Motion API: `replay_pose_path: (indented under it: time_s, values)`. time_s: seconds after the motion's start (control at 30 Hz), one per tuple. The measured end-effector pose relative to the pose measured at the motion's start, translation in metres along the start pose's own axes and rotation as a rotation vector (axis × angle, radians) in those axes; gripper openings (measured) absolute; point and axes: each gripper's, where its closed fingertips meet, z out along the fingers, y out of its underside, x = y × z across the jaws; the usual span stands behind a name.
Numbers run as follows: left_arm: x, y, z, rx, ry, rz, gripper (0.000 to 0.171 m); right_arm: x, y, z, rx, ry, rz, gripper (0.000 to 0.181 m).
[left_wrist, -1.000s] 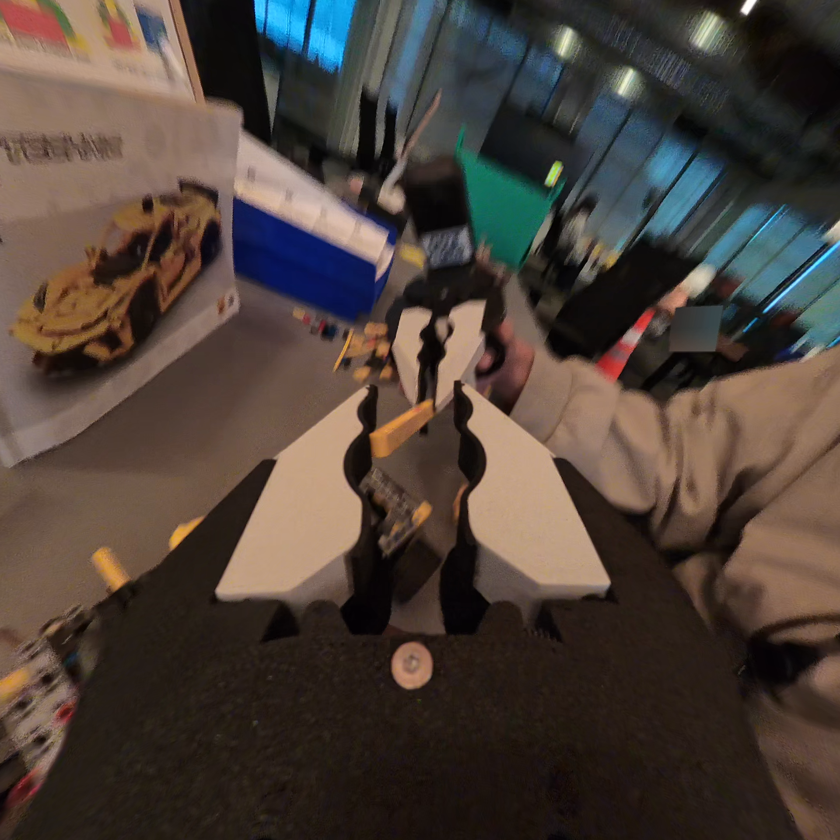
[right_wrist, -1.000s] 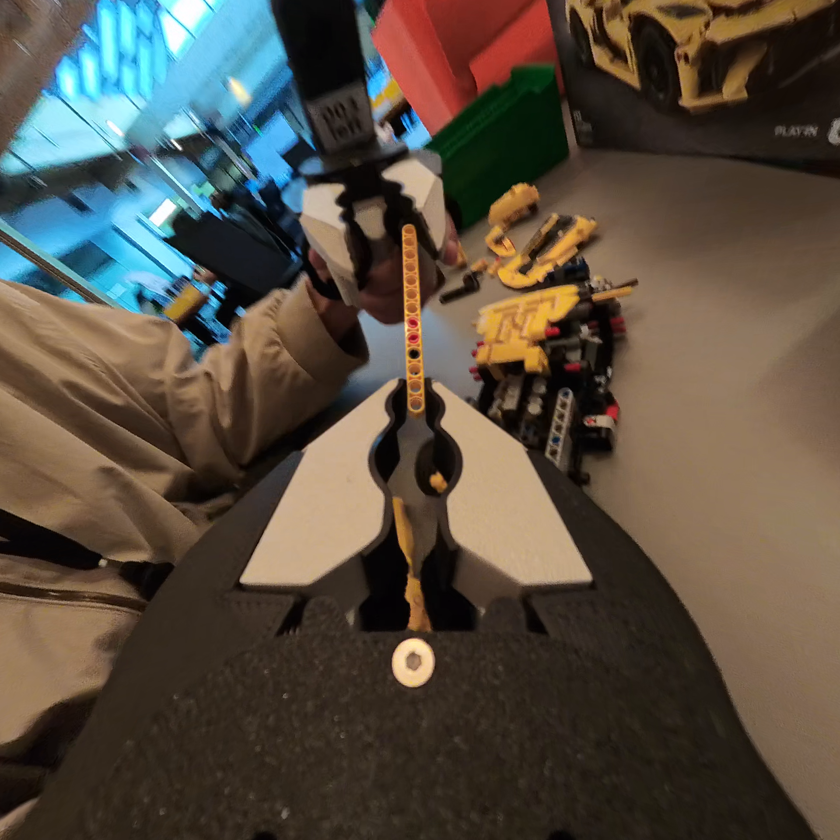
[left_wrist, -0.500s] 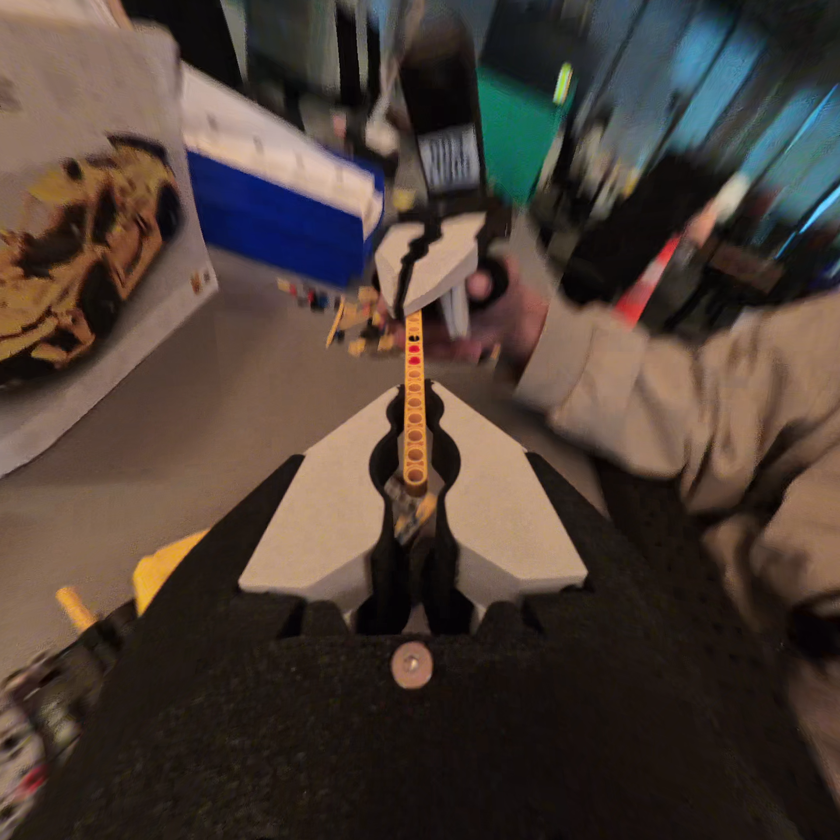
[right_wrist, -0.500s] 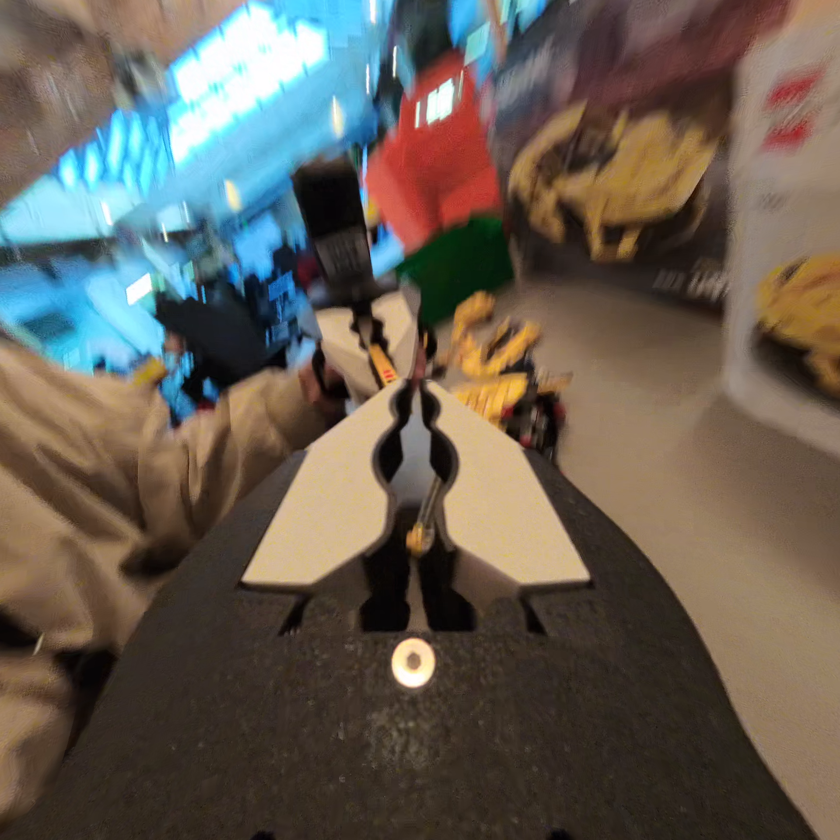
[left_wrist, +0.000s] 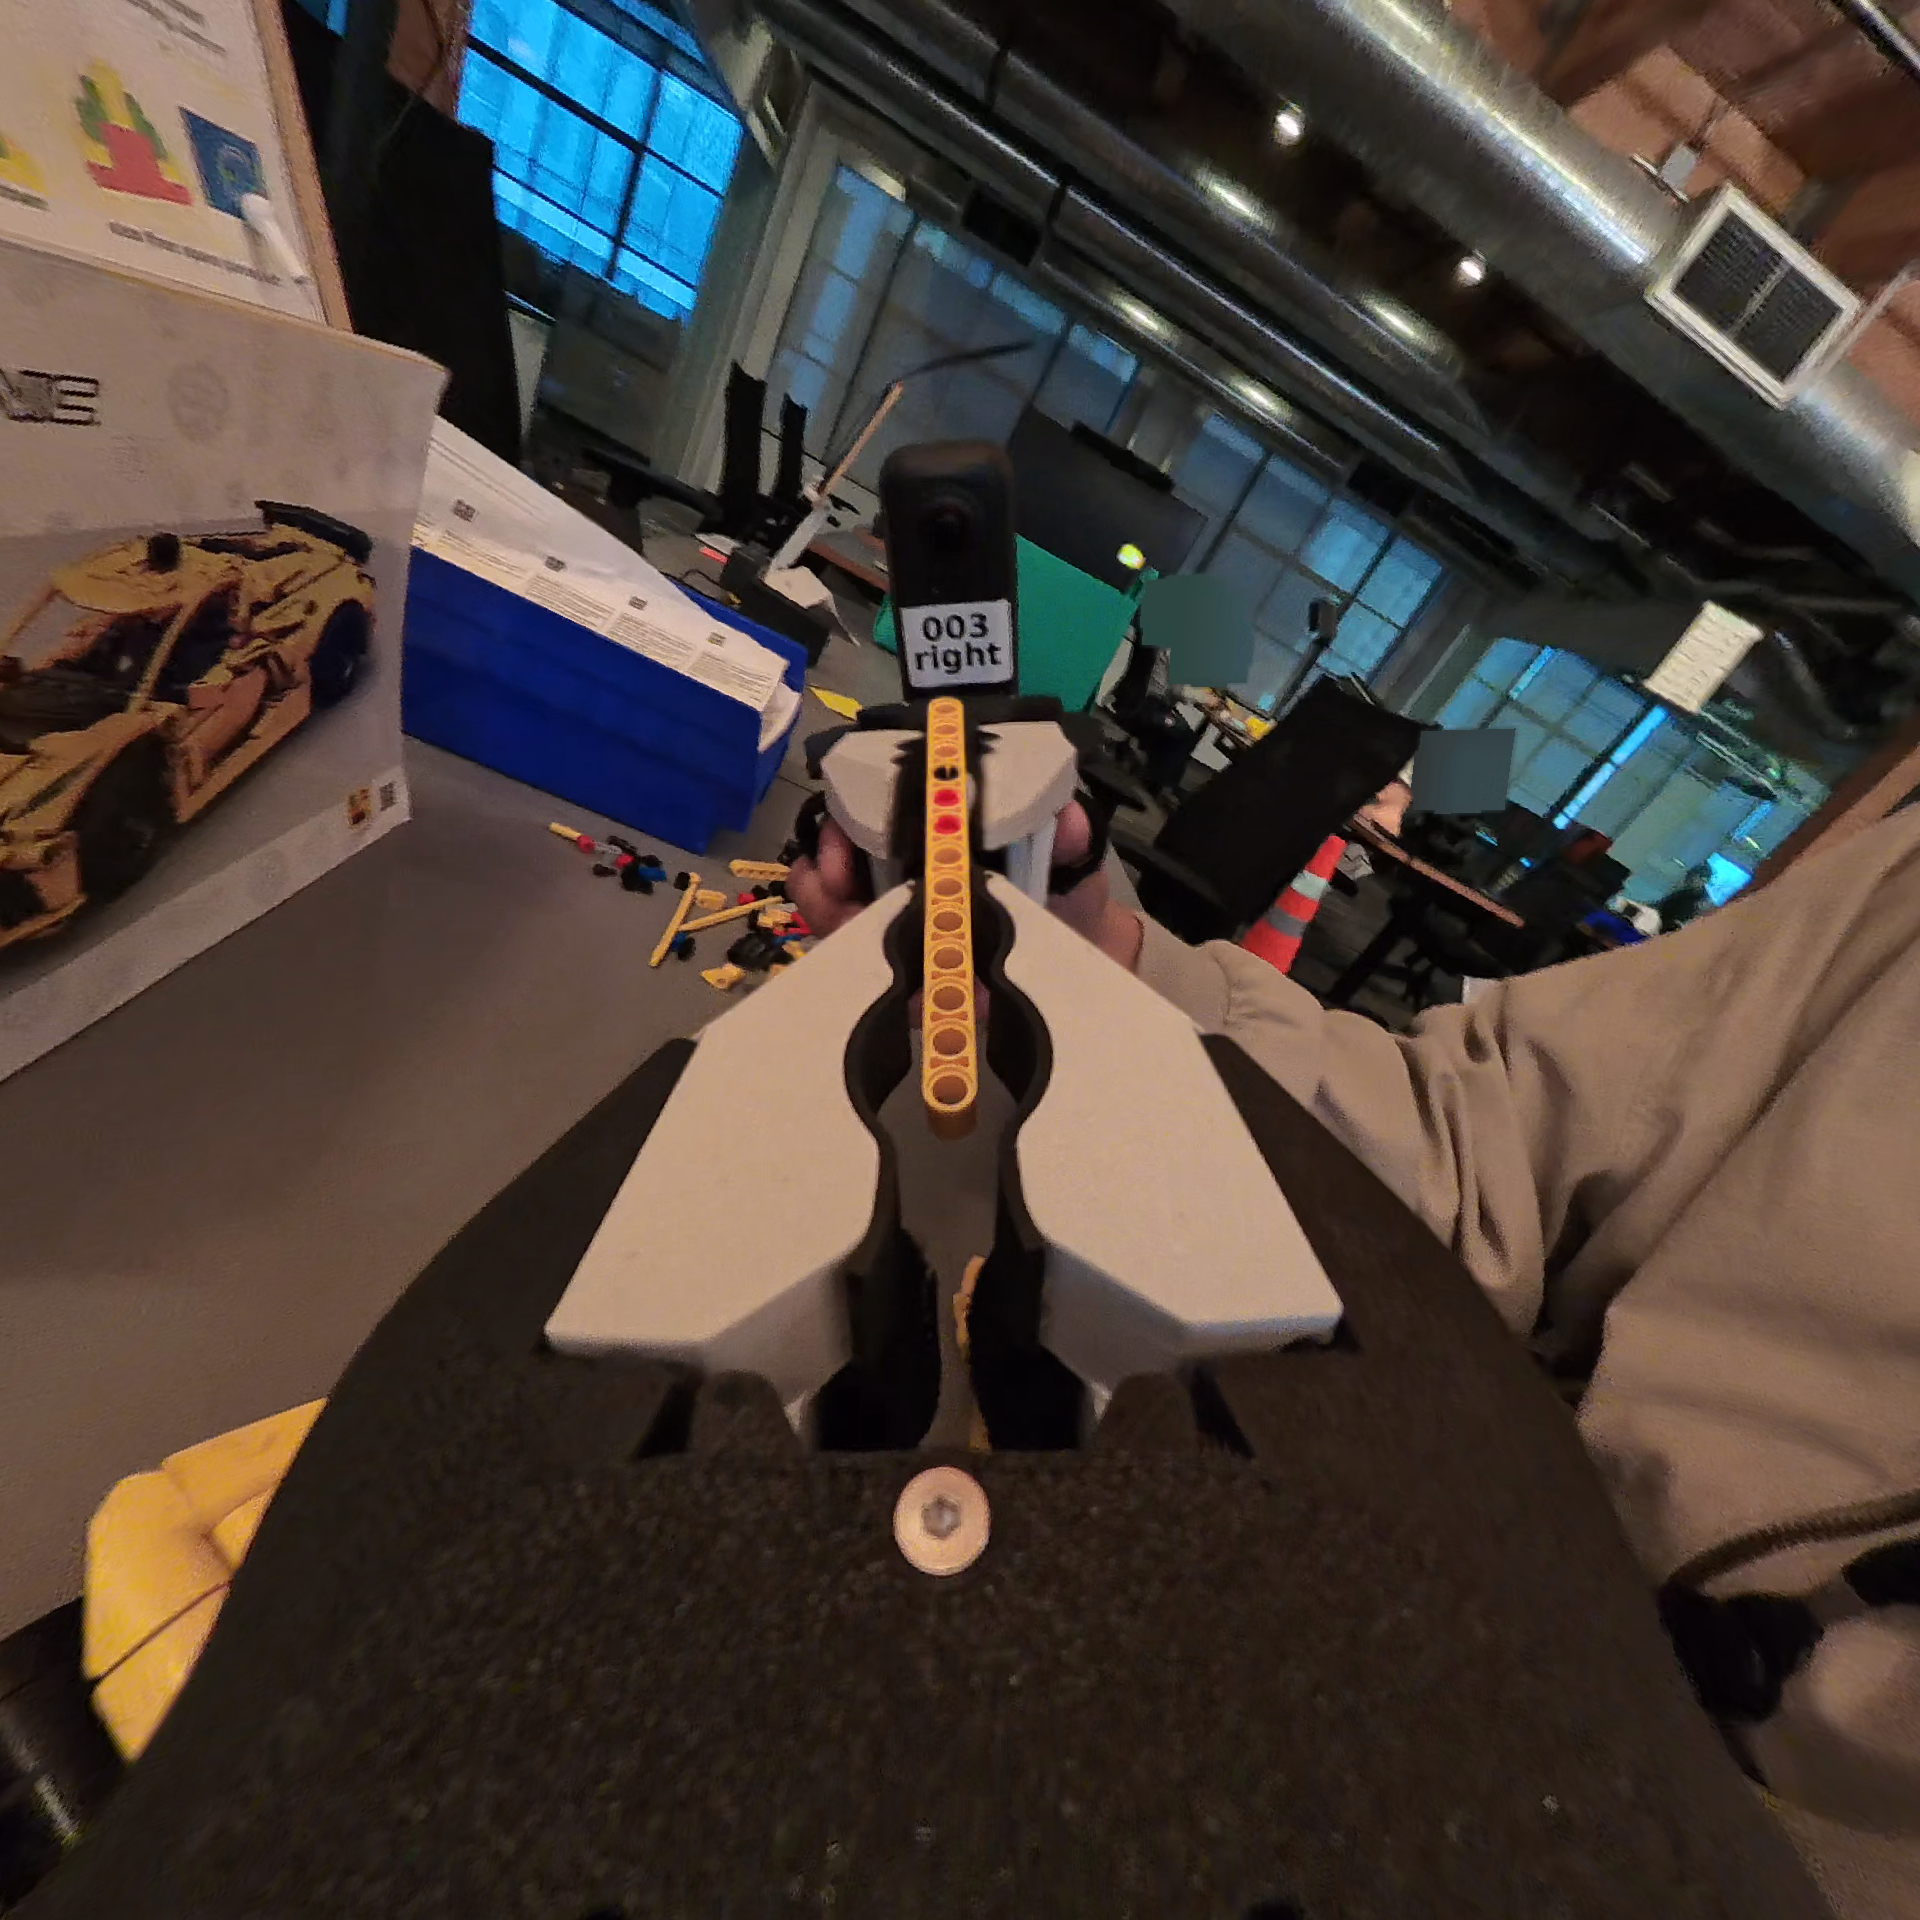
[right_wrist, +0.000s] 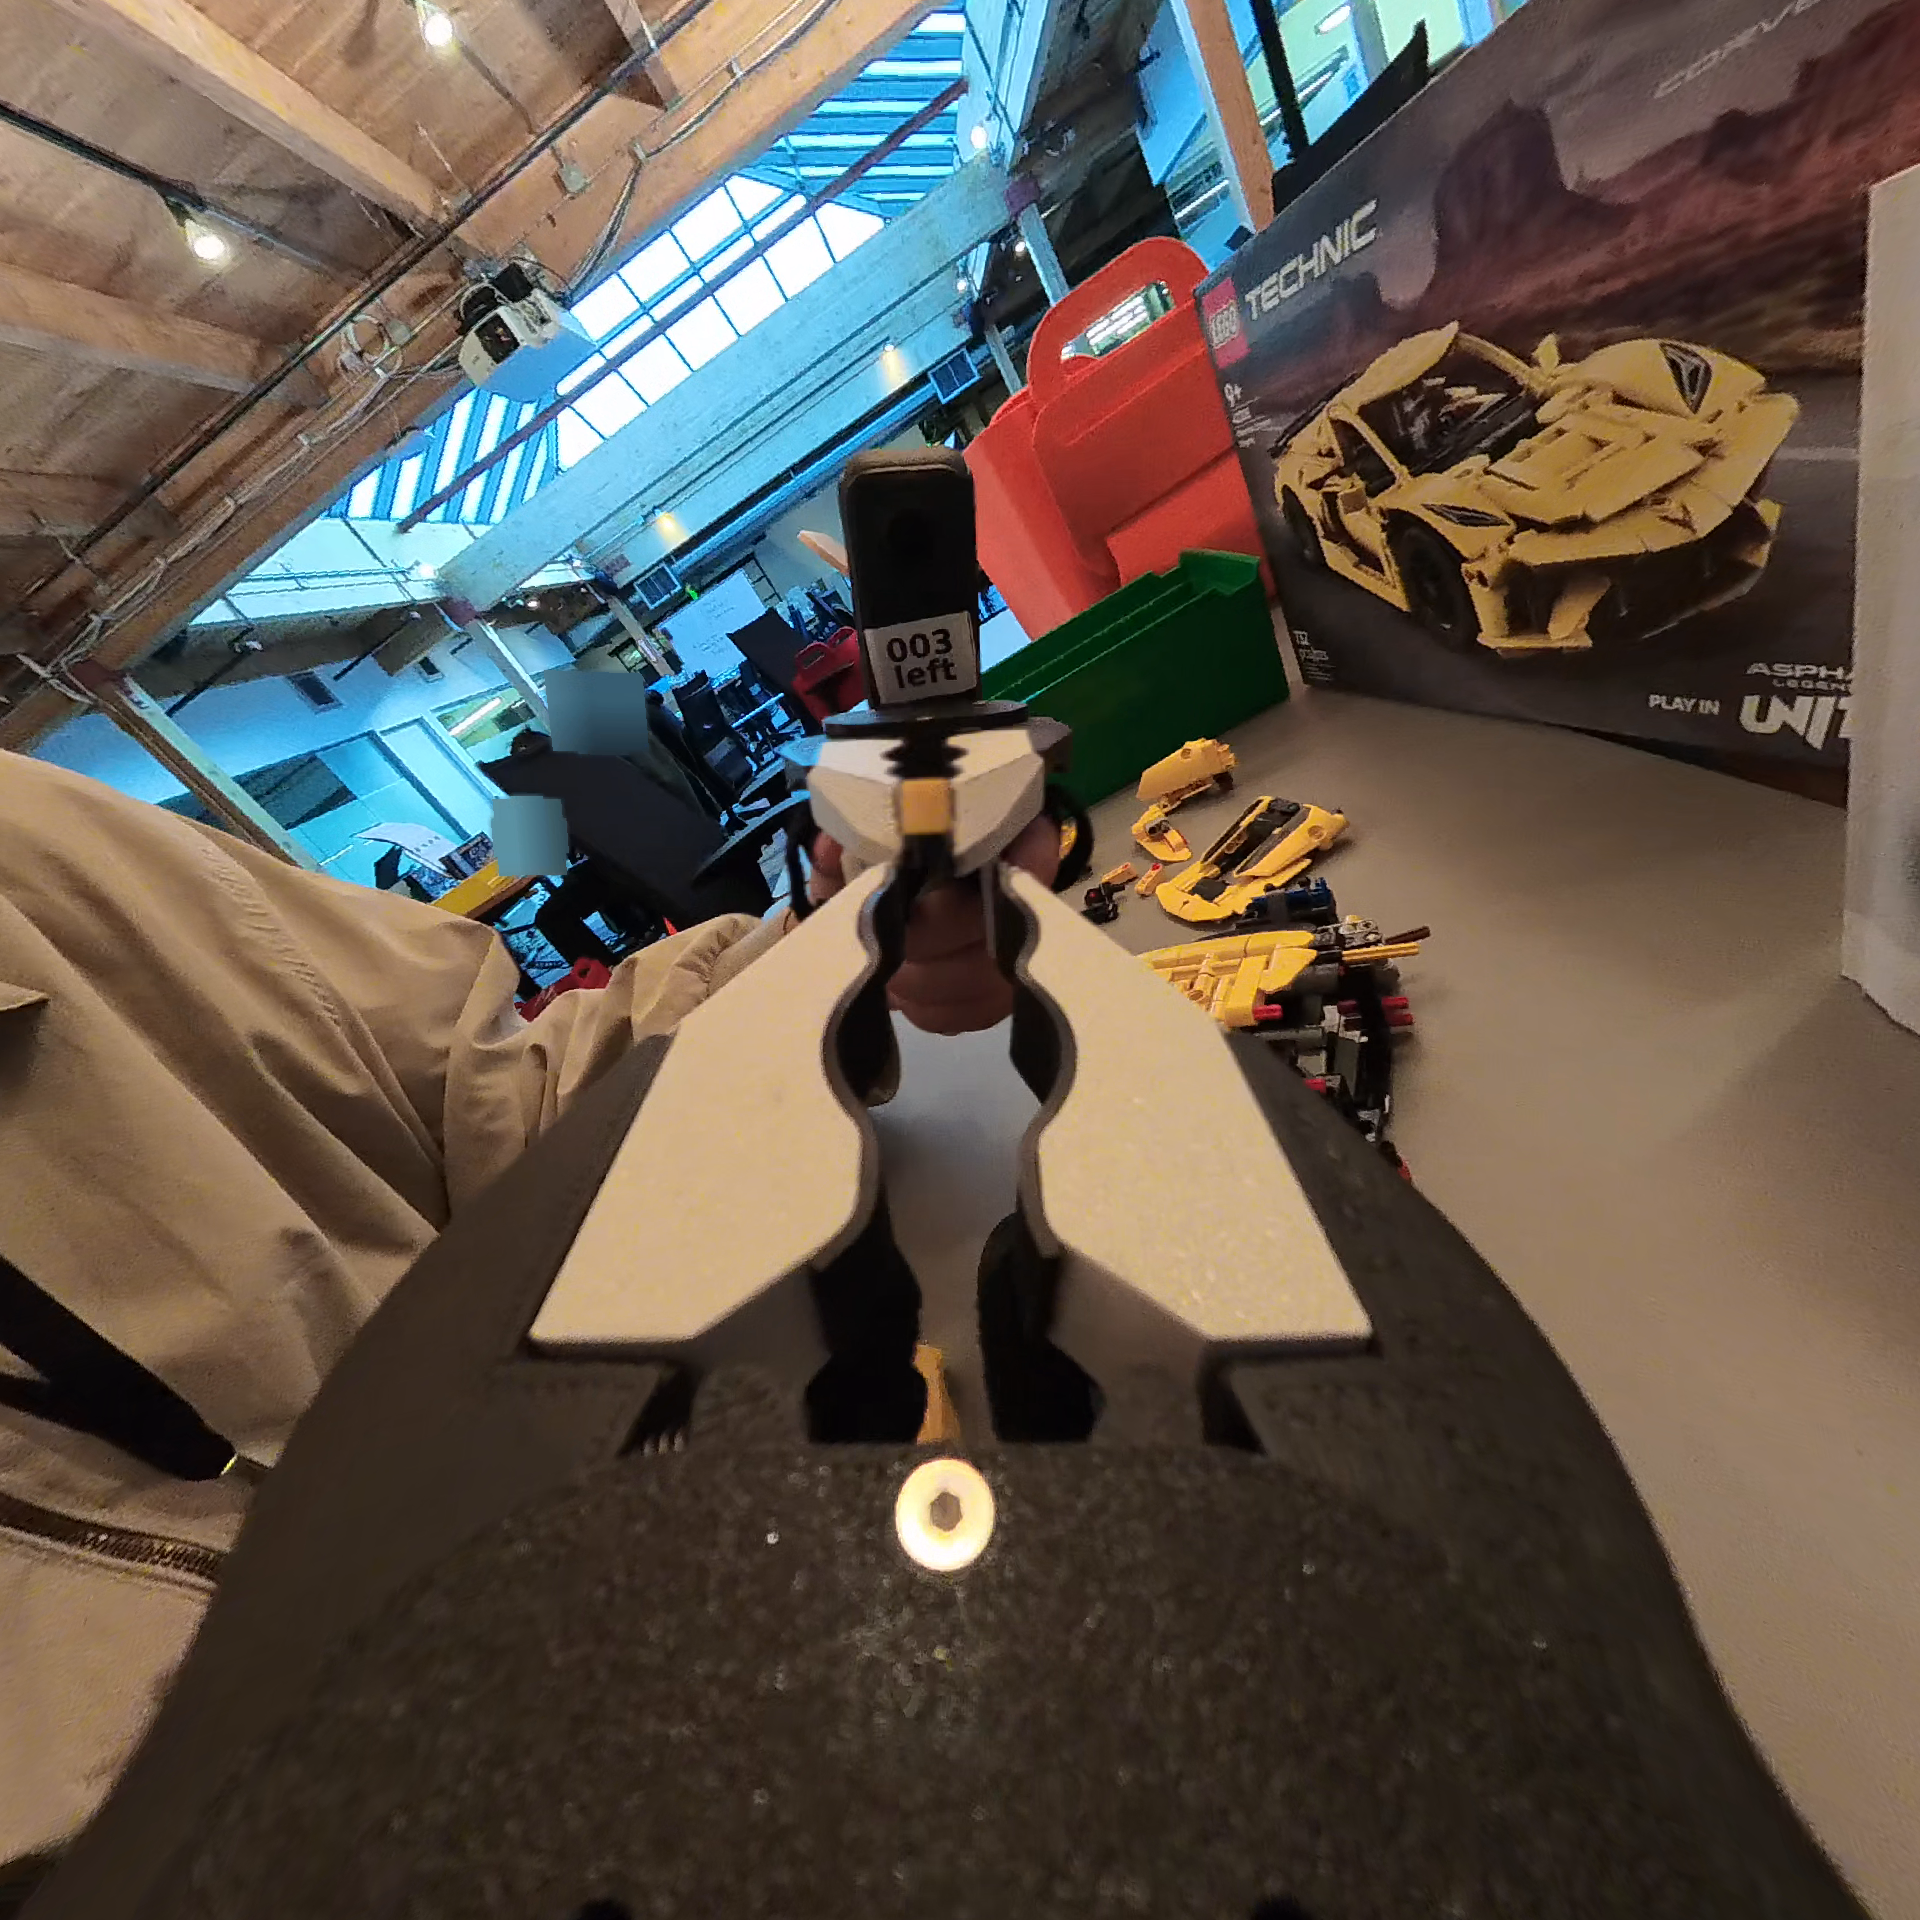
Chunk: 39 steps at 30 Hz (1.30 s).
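A long yellow beam with holes (left_wrist: 948, 935) sits between the fingertips of my left gripper (left_wrist: 951, 899), which is shut on it. The beam points forward at my right gripper (left_wrist: 945, 821), which faces it close by. In the right wrist view the beam (right_wrist: 925, 805) shows end-on in the left gripper (right_wrist: 925, 826). My right gripper (right_wrist: 940, 883) is open and empty, its fingertips just short of the left gripper. Both are held up above the grey table (right_wrist: 1558, 1143).
A partly built yellow model car (right_wrist: 1288, 987) and loose yellow body panels (right_wrist: 1247, 842) lie on the table. Behind stand a green bin (right_wrist: 1143, 665), a red container (right_wrist: 1122, 457) and car-picture boxes (right_wrist: 1558, 416). Small loose pieces (left_wrist: 717, 914) lie by a blue bin (left_wrist: 582, 717). The tips of both grippers are at nearly the same place.
The yellow beam has passed from my right gripper to my left. The left gripper closed on it, the right gripper opened and let go.
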Motion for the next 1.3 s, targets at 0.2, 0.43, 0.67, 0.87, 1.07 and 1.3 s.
replay_pose_path:
  time_s: [0.2,0.43,0.67,0.87,1.07,1.3]
  values:
    - [0.000,0.011,0.007,-0.052,-0.010,0.013,0.006,-0.004,0.004,0.001,-0.022,-0.009,-0.016,0.006]
    - [0.004,0.006,0.011,-0.011,0.003,0.023,0.006,-0.008,-0.001,-0.003,0.013,-0.041,-0.019,0.006]
    - [0.004,0.010,0.011,-0.038,0.010,0.015,0.006,-0.008,0.005,-0.004,-0.037,-0.023,-0.053,0.005]
    - [0.005,0.010,0.011,-0.028,0.025,-0.001,0.005,-0.008,0.005,-0.004,-0.029,-0.017,-0.085,0.005]
    - [0.009,0.001,0.014,0.054,0.072,-0.047,0.006,-0.013,-0.006,-0.004,0.105,-0.034,-0.240,0.005]
    - [0.011,0.001,0.013,0.058,0.029,0.094,0.005,-0.015,0.001,-0.005,0.021,-0.074,-0.143,0.003]
